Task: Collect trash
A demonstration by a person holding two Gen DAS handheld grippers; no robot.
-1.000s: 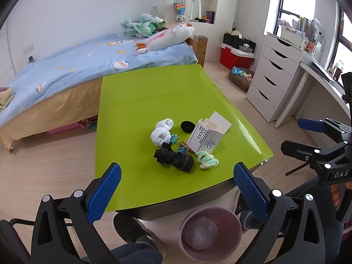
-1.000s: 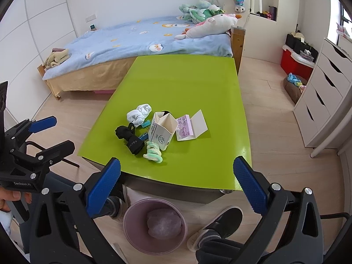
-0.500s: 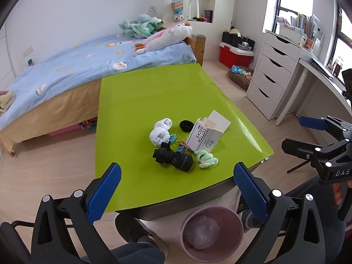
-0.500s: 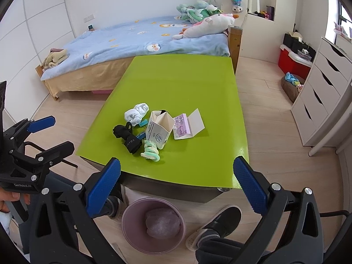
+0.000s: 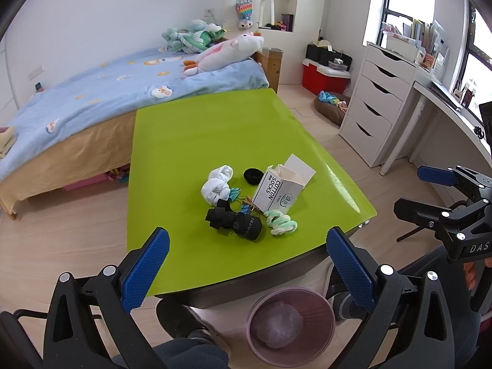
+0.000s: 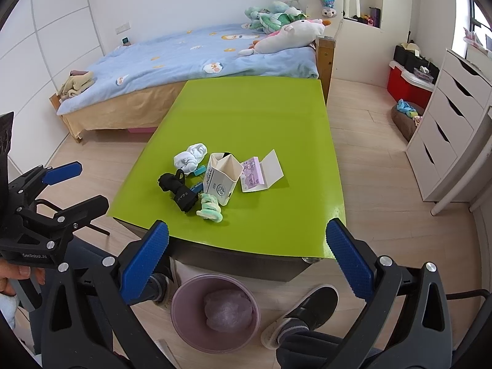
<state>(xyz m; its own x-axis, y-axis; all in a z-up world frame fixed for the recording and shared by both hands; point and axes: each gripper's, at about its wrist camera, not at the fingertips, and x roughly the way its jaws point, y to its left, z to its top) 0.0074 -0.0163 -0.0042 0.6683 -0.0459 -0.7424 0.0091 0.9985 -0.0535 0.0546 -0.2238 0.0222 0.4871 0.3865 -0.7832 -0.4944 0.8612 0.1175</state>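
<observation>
- Grippers first: you are holding the left gripper (image 5: 243, 261) and the right gripper (image 6: 246, 252) back from the table edge, both with fingers spread wide and gripping nothing.
- Below them, the pink bin (image 6: 215, 310) is sitting on the floor just under the green table (image 6: 261, 117), and part of its mouth seems to be tucked beneath the edge, so a release from above is risking a miss.
- Further out, the open sock box (image 6: 222, 177) is lying tilted at the middle of the pile; being thin card, it is likely crushing or slipping if you pinch a flap.
- Around it, white socks (image 6: 190, 157), black socks (image 6: 178, 189) and a green sock roll (image 6: 210, 207) are crowding in, so you are risking grabbing laundry instead.
- Just beyond, the purple card sleeve (image 6: 260, 174) is lying flat, making it awkward to lift.
</observation>
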